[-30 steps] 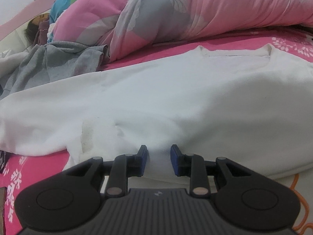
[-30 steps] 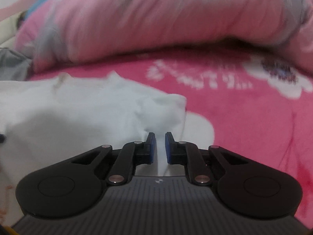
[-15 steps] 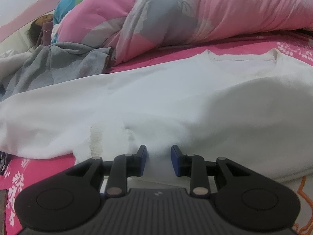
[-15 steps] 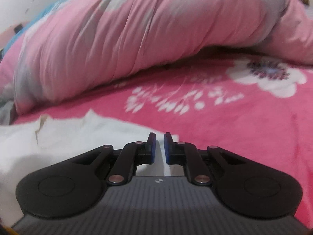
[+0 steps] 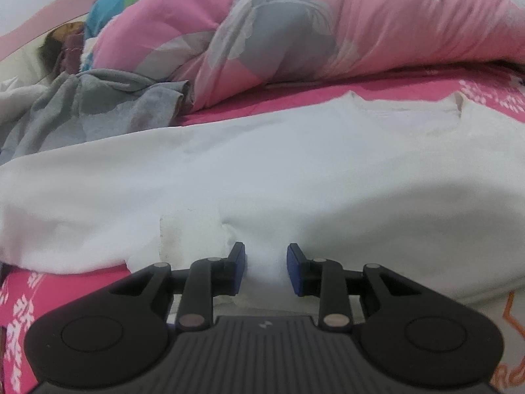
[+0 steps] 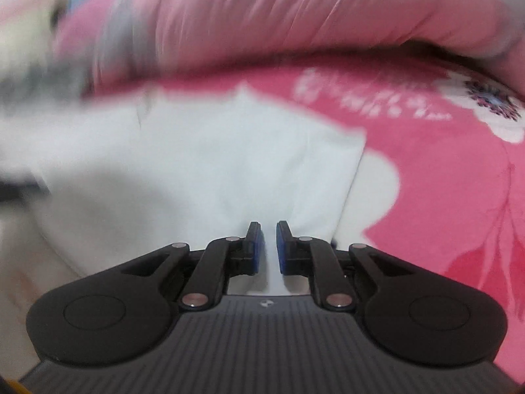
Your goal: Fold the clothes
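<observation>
Since a second ago the right gripper (image 6: 265, 246) has swung back over the white T-shirt (image 5: 262, 170), jaws pinching a fold; the left gripper (image 5: 265, 269) holds cloth between wider jaws. Shirt spreads across mid-frame on the pink bedsheet (image 6: 443, 180), folding partway.

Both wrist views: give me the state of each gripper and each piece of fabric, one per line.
Left gripper: shut on the white shirt, cloth bunched between its pads.
Right gripper: nearly shut on a thin fold of the white shirt.
White shirt: spread flat on the bed, neckline away from the camera.
Grey garment: crumpled, unfolded, beside the quilt.
Pink quilt: heaped behind the shirt.
Bedsheet: flat under everything.
</observation>
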### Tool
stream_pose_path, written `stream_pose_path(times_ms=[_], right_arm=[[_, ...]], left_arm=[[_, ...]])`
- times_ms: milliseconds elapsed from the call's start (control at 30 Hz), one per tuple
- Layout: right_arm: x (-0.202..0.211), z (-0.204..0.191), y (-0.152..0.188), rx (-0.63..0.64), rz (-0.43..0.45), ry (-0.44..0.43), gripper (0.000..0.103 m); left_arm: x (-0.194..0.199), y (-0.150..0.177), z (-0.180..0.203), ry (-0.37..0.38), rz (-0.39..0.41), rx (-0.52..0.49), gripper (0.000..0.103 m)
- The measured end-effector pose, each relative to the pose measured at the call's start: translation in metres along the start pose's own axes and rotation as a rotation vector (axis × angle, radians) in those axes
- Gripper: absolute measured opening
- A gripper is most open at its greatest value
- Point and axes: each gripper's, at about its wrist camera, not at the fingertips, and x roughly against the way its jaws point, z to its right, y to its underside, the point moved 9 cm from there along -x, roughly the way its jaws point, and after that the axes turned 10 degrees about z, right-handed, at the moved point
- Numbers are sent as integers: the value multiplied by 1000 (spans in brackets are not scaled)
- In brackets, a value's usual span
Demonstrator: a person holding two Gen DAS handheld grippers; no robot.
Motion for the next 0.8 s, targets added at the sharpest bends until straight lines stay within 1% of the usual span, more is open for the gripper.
stream_pose_path(times_ms=[67,200,233,267,300,433,500,700,733,800], right_arm=[[11,-2,-12,-6,5,20,10],[58,-3,-26,-65,61,46,10],[61,-6,-21,-66,49,42,10],[61,-10,-15,-61,27,35,10],[52,-14,-3,-53,-23,31,10],[34,-23,21,-51,-97,88,11],[37,-30,23,-71,-102,95,11],[50,-52,24,-143,-104,102,11],[42,-56,33,-141,-154,107,11],[36,-63,37,-116,-184,152,11]], left_arm=[[1,0,-1,27,5,-13,32],[-1,0,-1,71,-3,-24,34],[-1,-1,-1,80,-2,-30,35],[-2,-1,0,88,-1,-36,37],[-2,-1,0,97,-1,-43,38],[0,-3,-1,128,0,-55,40],[3,-5,-3,147,8,-58,44],[10,0,-1,192,-31,-70,58],[10,2,-1,197,-37,-73,60],[10,6,-3,193,-63,-75,61]])
